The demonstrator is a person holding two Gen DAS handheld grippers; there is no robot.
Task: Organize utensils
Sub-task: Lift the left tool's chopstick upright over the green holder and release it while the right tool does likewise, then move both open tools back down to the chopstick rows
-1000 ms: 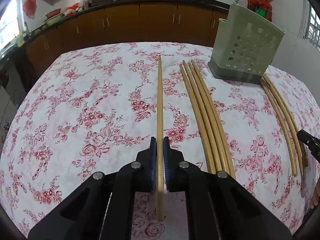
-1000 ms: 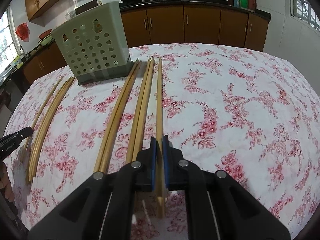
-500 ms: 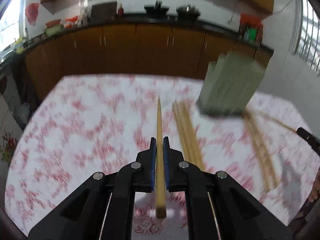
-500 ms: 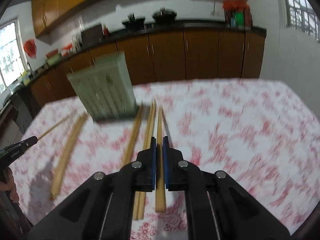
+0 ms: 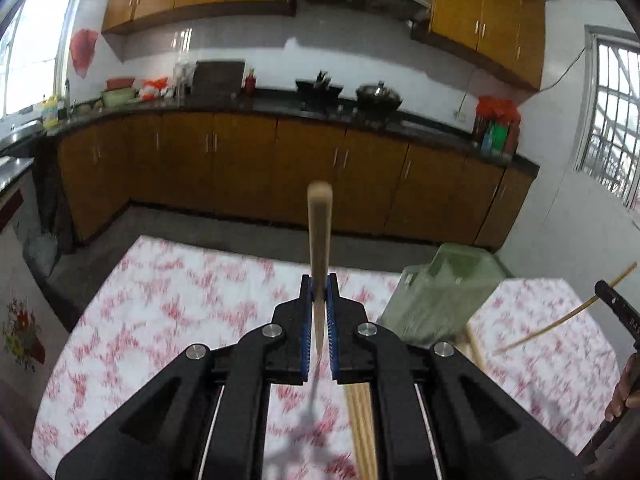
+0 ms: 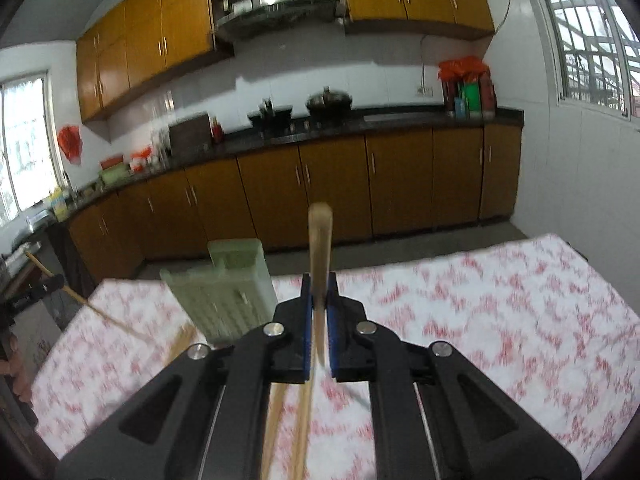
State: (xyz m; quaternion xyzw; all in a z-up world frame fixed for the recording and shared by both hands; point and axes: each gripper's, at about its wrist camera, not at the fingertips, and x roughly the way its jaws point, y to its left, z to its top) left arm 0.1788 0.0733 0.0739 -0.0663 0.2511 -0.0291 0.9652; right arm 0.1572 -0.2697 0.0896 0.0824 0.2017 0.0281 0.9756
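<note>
My left gripper (image 5: 320,285) is shut on a wooden chopstick (image 5: 320,232), held in the air above the floral tablecloth (image 5: 180,320), with its tip pointing ahead. The green perforated utensil holder (image 5: 444,292) stands to its right. Several chopsticks (image 5: 362,420) lie on the cloth below. My right gripper (image 6: 319,282) is shut on another chopstick (image 6: 320,240), also lifted. The holder (image 6: 228,292) is to its left, with loose chopsticks (image 6: 276,420) beneath. Each view shows the other gripper at its edge with its raised chopstick (image 5: 560,320) (image 6: 80,300).
Past the table's far edge (image 5: 240,246) lies a strip of grey floor, then brown cabinets (image 5: 240,172) under a dark counter with pans. A hand (image 5: 624,392) shows at the right edge of the left wrist view. White walls and windows close both sides.
Both grippers have risen off the table, each carrying its chopstick, and tilted upward. The table and the holder have dropped lower in both views.
</note>
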